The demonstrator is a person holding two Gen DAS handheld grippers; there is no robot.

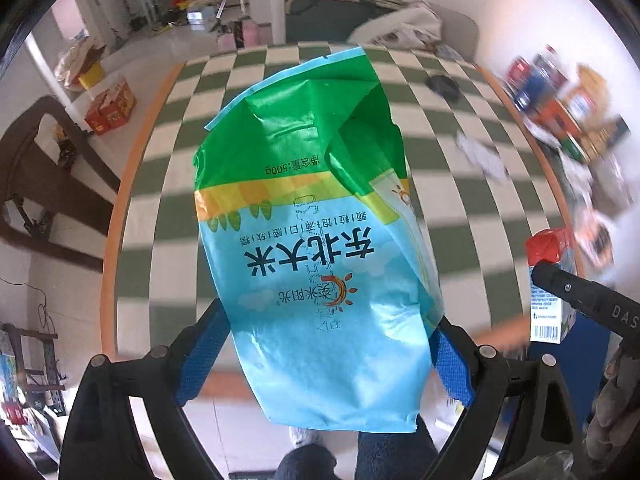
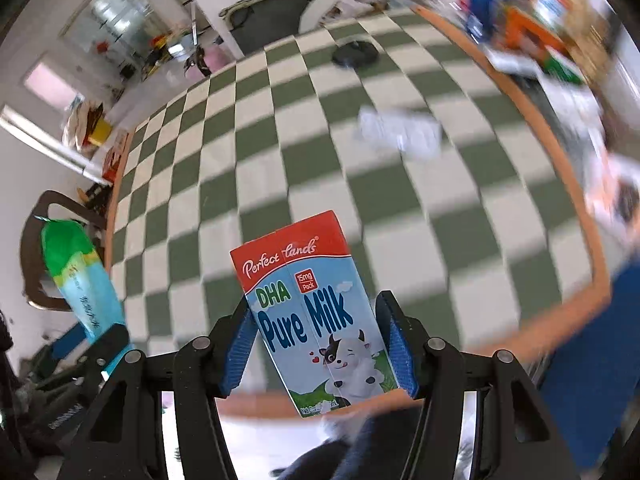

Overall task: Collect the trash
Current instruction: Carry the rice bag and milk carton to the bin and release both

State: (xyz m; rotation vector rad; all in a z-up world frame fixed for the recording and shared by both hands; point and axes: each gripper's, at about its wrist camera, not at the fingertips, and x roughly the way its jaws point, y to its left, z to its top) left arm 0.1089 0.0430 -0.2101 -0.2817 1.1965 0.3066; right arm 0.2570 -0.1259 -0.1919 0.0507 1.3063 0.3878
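My left gripper (image 1: 328, 332) is shut on an empty blue and green rice bag (image 1: 316, 224) and holds it up above the checkered table (image 1: 168, 216). My right gripper (image 2: 316, 328) is shut on a blue and red milk carton (image 2: 316, 312), held above the table's near edge. The carton also shows in the left wrist view (image 1: 550, 280), at the right. The rice bag also shows in the right wrist view (image 2: 80, 280), at the left. A crumpled white wrapper (image 2: 400, 130) lies on the table further out, and it shows in the left wrist view (image 1: 482, 156) too.
A black round object (image 2: 355, 54) lies at the table's far end. Colourful boxes (image 2: 520, 28) are stacked along the right side. A dark wooden chair (image 1: 44, 184) stands left of the table. A blue surface (image 2: 592, 356) is at the near right.
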